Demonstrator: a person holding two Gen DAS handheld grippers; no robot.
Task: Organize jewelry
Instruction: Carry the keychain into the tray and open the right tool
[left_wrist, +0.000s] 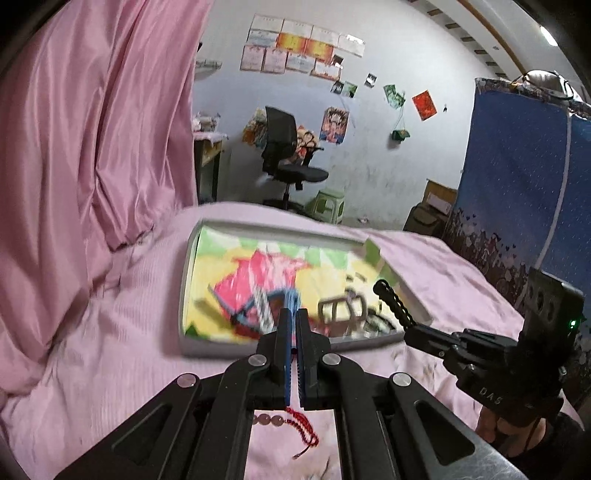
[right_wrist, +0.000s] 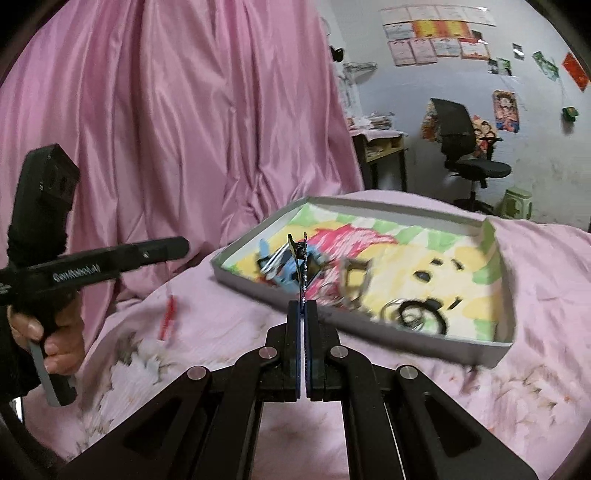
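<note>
A shallow grey tray (right_wrist: 498, 347) with a colourful cartoon lining lies on a bed covered by a pink sheet (right_wrist: 221, 325), with a pink satin quilt (right_wrist: 166, 110) heaped behind it.

The left gripper (left_wrist: 293, 317) has its jaws clenched on a red braided cord bracelet (left_wrist: 304, 424) strung with pale pink beads; the cord runs between the blue pads, and its tail and beads hang below, just above the sheet at the near edge of the bed, short of the tray's near wall. In the right wrist view the same bracelet shows as a blurred red streak (right_wrist: 168, 317) over the sheet, left of the tray.

The right gripper (right_wrist: 303, 306) has its jaws clenched on a thin dark ornament (right_wrist: 301, 258), edge-on to the camera; what it is I cannot tell. It is held over the tray's near left corner. From the left wrist view a dark beaded strand (left_wrist: 393, 302) sticks out of the right gripper above the tray's right edge.

Inside the tray lie several blurred pieces: a squarish metal frame (right_wrist: 354, 280), rings (right_wrist: 410, 314) near the near wall, and a striped clip-like piece (right_wrist: 273, 262) towards the left corner.
</note>
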